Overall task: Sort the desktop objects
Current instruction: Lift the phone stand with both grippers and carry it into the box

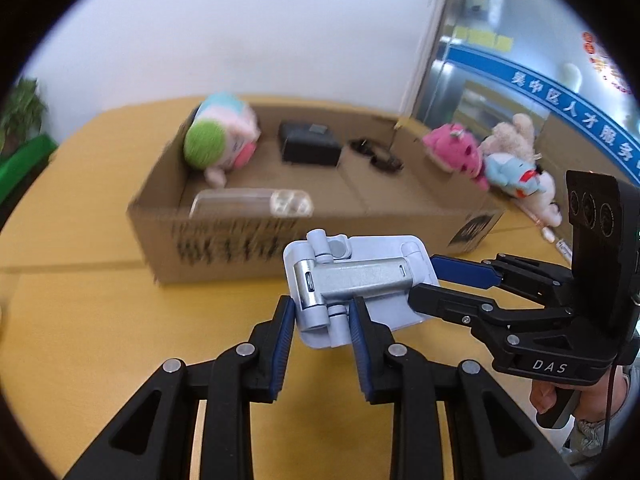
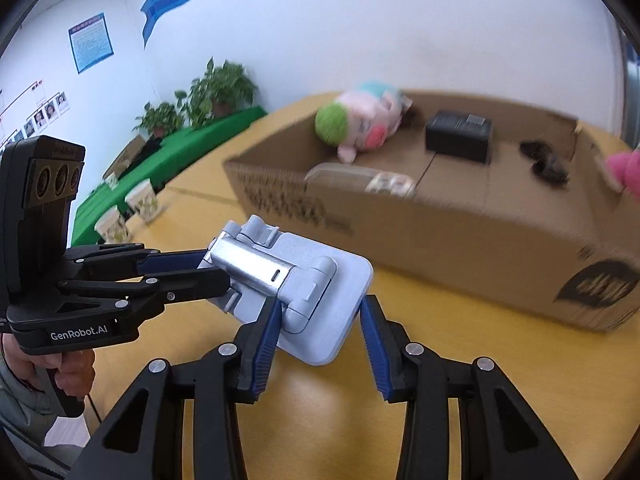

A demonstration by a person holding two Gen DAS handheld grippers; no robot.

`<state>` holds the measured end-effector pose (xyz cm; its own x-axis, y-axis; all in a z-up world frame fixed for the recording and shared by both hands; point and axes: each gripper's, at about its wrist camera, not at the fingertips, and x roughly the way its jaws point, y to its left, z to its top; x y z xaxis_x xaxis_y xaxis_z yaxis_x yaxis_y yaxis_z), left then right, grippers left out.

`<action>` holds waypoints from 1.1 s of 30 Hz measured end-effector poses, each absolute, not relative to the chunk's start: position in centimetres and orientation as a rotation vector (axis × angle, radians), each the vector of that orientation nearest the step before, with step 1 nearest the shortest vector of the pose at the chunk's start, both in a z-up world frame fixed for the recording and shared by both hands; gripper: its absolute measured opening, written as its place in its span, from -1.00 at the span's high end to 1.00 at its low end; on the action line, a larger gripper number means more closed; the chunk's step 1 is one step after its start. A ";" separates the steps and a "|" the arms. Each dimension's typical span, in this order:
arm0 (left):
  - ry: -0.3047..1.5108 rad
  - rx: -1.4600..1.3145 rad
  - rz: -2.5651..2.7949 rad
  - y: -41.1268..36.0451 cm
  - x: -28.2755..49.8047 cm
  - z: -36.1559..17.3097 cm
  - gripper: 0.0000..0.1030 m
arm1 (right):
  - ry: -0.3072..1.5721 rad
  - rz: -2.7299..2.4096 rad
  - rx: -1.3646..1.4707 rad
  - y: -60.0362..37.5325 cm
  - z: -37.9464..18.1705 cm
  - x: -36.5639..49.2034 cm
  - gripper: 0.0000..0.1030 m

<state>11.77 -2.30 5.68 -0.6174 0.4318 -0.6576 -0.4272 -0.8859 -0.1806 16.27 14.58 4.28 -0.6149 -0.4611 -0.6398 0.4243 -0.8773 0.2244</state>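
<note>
A pale blue folding phone stand (image 1: 360, 276) (image 2: 320, 280) with a silver metal arm hangs above the yellow table, held from both ends. My left gripper (image 1: 320, 308) (image 2: 212, 268) is shut on its hinge end. My right gripper (image 2: 320, 312) (image 1: 428, 280) is shut on the flat plate at the other end. Behind it stands an open cardboard box (image 1: 240, 240) (image 2: 440, 232). The box holds a pink plush with a green patch (image 1: 220, 140), a black case (image 1: 310, 144), a dark tangled item (image 1: 376, 154) and a clear phone case (image 1: 248, 202).
Right of the box lie a pink plush (image 1: 452, 148), a beige plush (image 1: 512, 132) and a blue plush (image 1: 512, 176). Two paper cups (image 2: 142, 200) stand at the table's far left edge, with a green-covered bench and potted plants (image 2: 216, 92) behind. A person's hand (image 1: 548, 396) holds each gripper handle.
</note>
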 end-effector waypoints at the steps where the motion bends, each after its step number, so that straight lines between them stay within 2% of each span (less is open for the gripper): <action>1: 0.010 -0.958 2.466 -1.6 11.4 6.9 0.48 | -0.069 -2.475 0.958 15.1 5.3 16.4 0.24; 12: 0.106 -0.665 2.454 5.0 6.1 15.2 0.48 | -0.007 -2.722 0.642 20.6 15.5 13.6 0.25; 19: 0.094 -0.626 2.470 5.9 1.1 17.3 0.53 | -0.004 -2.729 0.643 22.2 17.6 7.6 0.26; 23: 0.097 -0.692 2.480 5.9 -2.2 16.8 0.59 | -0.086 -2.669 0.719 22.8 16.8 2.4 0.28; 24: 0.079 -0.712 2.458 5.9 -3.0 16.4 0.79 | -0.098 -2.660 0.736 22.7 16.4 1.4 0.31; 25: 0.078 -0.729 2.441 6.0 -3.6 16.1 1.00 | -0.112 -2.649 0.753 22.7 16.0 0.4 0.76; 26: 0.079 -0.770 2.392 6.5 -4.3 15.4 1.00 | -0.136 -2.610 0.777 22.6 15.4 -0.8 0.95; 28: 0.153 -0.822 2.393 7.9 -5.2 13.5 1.00 | -0.156 -2.524 0.817 21.7 14.4 -2.7 0.95; 30: 0.189 -0.886 2.396 8.3 -6.3 11.7 1.00 | -0.048 -2.470 0.916 19.2 12.7 -4.6 0.95; 33: 0.095 -0.995 2.413 6.2 -8.0 9.4 1.00 | -0.023 -2.452 1.034 18.3 9.8 -6.1 0.94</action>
